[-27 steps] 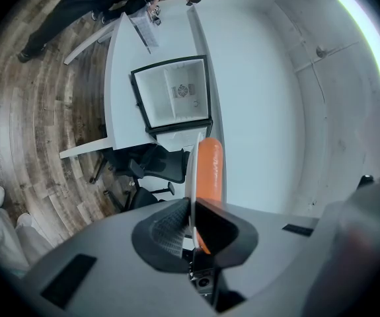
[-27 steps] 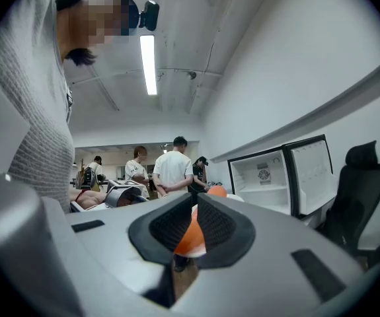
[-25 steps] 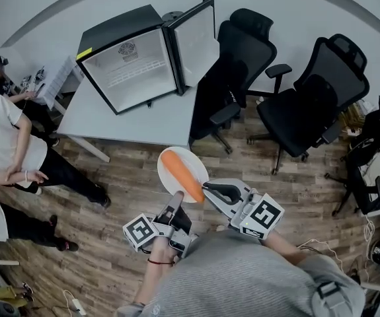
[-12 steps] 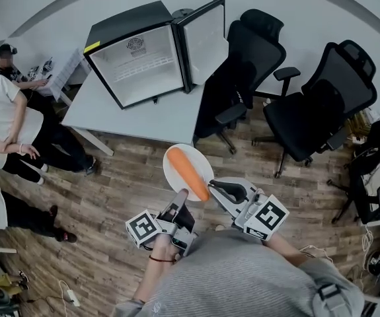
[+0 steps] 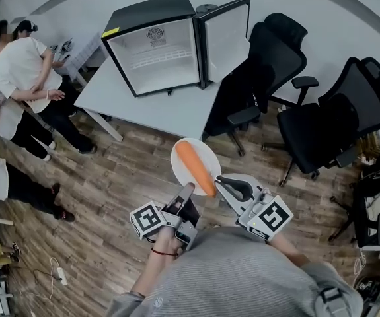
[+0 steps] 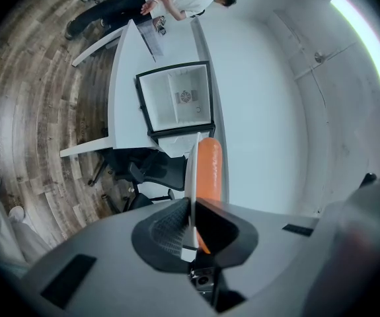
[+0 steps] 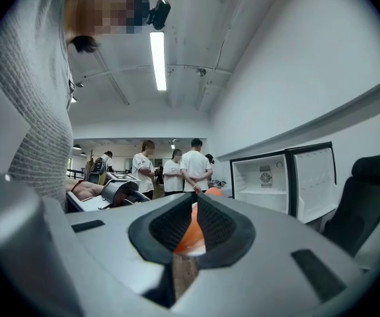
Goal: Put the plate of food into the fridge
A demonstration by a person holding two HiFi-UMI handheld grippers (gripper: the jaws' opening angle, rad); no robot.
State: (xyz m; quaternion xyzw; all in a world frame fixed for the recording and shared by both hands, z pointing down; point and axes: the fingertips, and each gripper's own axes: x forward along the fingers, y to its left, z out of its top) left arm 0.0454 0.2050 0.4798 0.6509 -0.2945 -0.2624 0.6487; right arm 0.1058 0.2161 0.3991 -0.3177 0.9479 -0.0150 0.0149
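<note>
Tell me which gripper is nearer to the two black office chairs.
Right. The right gripper grips the plate at the edge facing the chairs; the left gripper grips the edge farther from them.

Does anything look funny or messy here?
Nothing is spilled. The carrot is nearly as long as the plate, which the left gripper and right gripper pinch by its rim. The fridge sits open on a table.

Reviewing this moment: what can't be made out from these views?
Left gripper view: the plate is seen edge-on, so its top face is out of sight.
Right gripper view: its own jaws hide most of the plate and the carrot.
Head view: the print on the emblem inside the fridge is too small to read.
</note>
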